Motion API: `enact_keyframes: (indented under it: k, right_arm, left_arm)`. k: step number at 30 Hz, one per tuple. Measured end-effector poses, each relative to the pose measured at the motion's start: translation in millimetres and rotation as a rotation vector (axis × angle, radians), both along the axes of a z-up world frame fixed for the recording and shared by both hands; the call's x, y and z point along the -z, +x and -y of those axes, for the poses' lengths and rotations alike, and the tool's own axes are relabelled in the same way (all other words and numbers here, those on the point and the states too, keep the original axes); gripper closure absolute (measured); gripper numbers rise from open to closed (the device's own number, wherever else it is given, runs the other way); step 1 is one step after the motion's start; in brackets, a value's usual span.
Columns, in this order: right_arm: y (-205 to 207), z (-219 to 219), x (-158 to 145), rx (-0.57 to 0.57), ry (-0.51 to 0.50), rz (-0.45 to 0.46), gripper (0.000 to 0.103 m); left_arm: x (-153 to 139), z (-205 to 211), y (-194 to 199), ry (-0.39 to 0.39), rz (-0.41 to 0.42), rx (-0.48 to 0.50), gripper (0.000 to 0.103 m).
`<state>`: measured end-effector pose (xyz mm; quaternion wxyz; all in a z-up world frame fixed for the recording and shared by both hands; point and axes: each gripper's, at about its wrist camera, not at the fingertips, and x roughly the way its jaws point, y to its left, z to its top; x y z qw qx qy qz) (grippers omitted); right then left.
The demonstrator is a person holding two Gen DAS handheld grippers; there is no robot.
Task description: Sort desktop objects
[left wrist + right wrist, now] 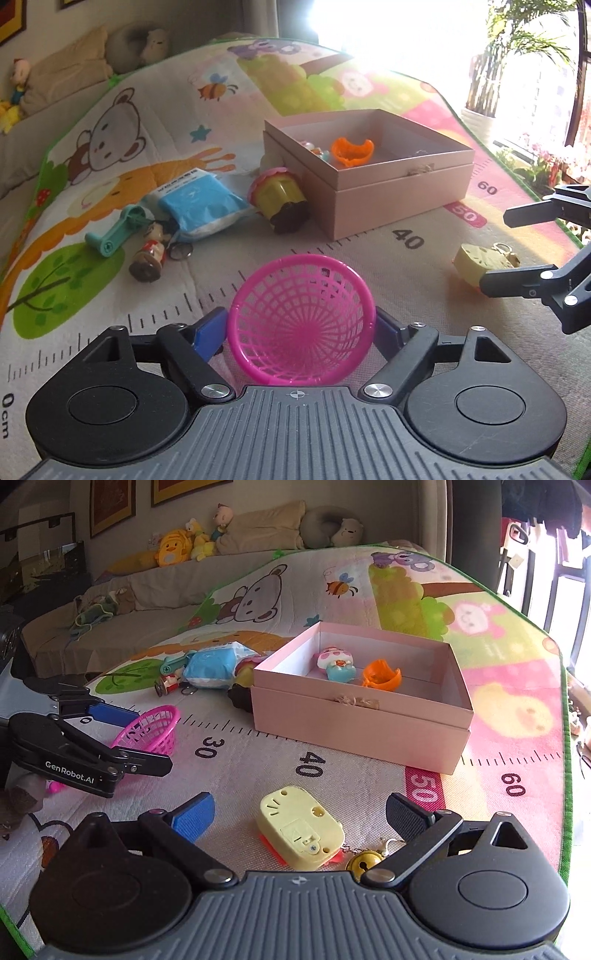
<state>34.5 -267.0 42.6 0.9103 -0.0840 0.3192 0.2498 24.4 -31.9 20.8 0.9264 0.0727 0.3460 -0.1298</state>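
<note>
The left wrist view looked low and close along its own fingers, the pink box (369,177) at one o'clock. The right wrist view sat just as low, the box at twelve. Both shared the play mat (221,258) (its printed ruler included) and each caught the other's gripper.

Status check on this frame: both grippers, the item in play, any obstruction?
Left gripper shut on pink plastic mesh basket. Right gripper open around pale yellow plastic keychain toy. Open pink cardboard box ahead, unobstructed.
</note>
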Motion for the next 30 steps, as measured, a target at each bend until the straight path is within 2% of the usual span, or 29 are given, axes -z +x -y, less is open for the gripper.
enact_keyframes:
  k: [2, 6, 8, 14, 17, 22, 23, 24, 27, 29, 30]
  right_arm:
    - [3.9, -3.5, 3.6, -0.01, -0.02, -0.024, 0.019]
    - [9.6, -10.0, 12.1, -0.021, -0.037, -0.059, 0.033]
    - [12.7, -10.9, 14.2, -0.018, -0.035, -0.08, 0.046]
    - [5.4, -8.1, 2.3, -0.018, -0.031, -0.075, 0.046]
    - [-8.1, -0.8, -21.8, -0.022, -0.005, -0.035, 0.046]
    - [-26.9, 18.0, -103.5, -0.042, 0.108, 0.123, 0.046]
    - [-28.2, 21.6, -121.2, -0.039, 0.127, 0.169, 0.046]
    - [-27.9, 24.7, -136.5, -0.033, 0.141, 0.212, 0.046]
    - [-14.9, 33.5, -168.7, 0.002, 0.168, 0.291, 0.046]
    - [0.2, 36.5, -180.1, 0.028, 0.17, 0.31, 0.046]
    - [11.6, 37.8, -184.3, 0.05, 0.168, 0.313, 0.046]
  left_arm:
    - [0.3, 1.6, -2.7, -0.003, 0.003, 0.009, 0.017]
    - [1.4, 1.6, -7.2, -0.002, 0.005, 0.018, 0.017]
    - [2.2, 0.0, -7.9, -0.002, -0.001, 0.016, 0.017]
    - [-5.4, 0.5, -16.0, 0.008, -0.003, 0.027, 0.017]
    - [-28.5, 3.6, -25.0, 0.0, 0.047, 0.049, 0.017]
    - [-89.7, 15.5, -23.6, -0.001, 0.205, 0.085, 0.019]
    - [-101.8, 20.8, -20.5, 0.008, 0.247, 0.091, 0.026]
    - [-111.5, 25.2, -16.2, 0.012, 0.273, 0.095, 0.041]
    - [-137.5, 41.7, 14.0, -0.022, 0.304, 0.106, 0.04]
    - [-144.7, 55.5, 40.5, -0.018, 0.315, 0.101, 0.046]
    - [-145.4, 61.7, 54.3, -0.013, 0.311, 0.1, 0.053]
